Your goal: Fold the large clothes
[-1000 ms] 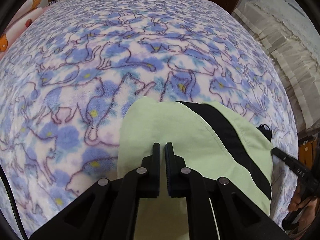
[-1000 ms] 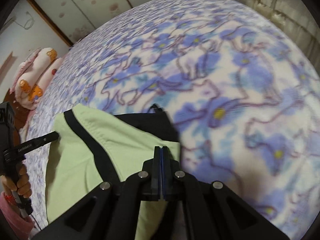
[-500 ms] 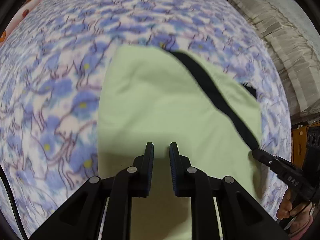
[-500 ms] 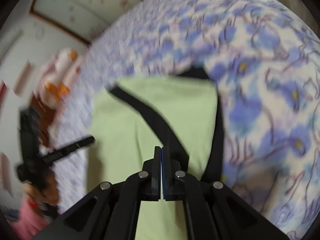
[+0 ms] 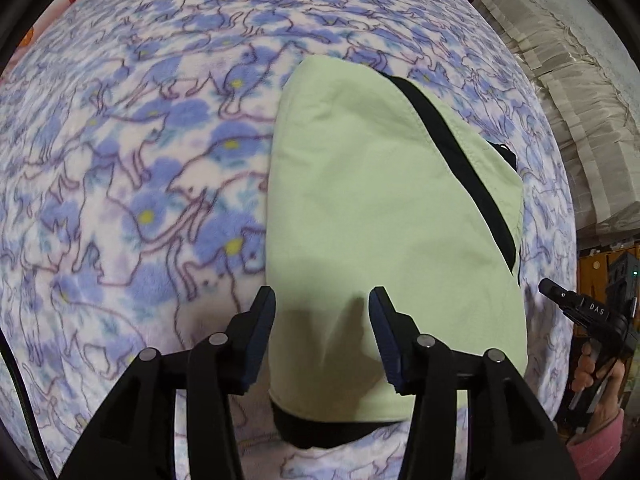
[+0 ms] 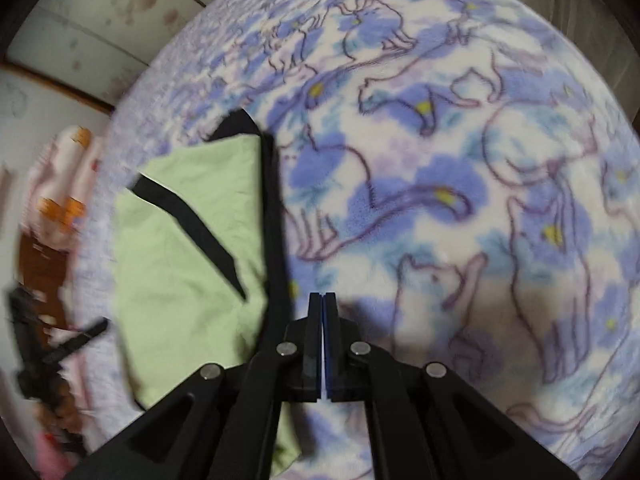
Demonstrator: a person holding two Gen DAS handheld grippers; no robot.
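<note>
A light green garment with black trim lies folded into a compact rectangle on the cat-print blanket. My left gripper is open and empty, its fingers hovering over the garment's near edge. The right gripper shows at the far right of the left wrist view, off the garment's right side. In the right wrist view the garment lies to the left, and my right gripper is shut and empty over bare blanket beside the black edge.
The blue and white cat-print blanket covers the whole bed. A white pleated cloth lies beyond the bed's right edge. A pink pillow with orange print sits at the far left. A wall with panels stands behind.
My left gripper opened wide and pulled back over the garment's near edge. My right gripper moved right, off the garment onto bare blanket, staying shut.
</note>
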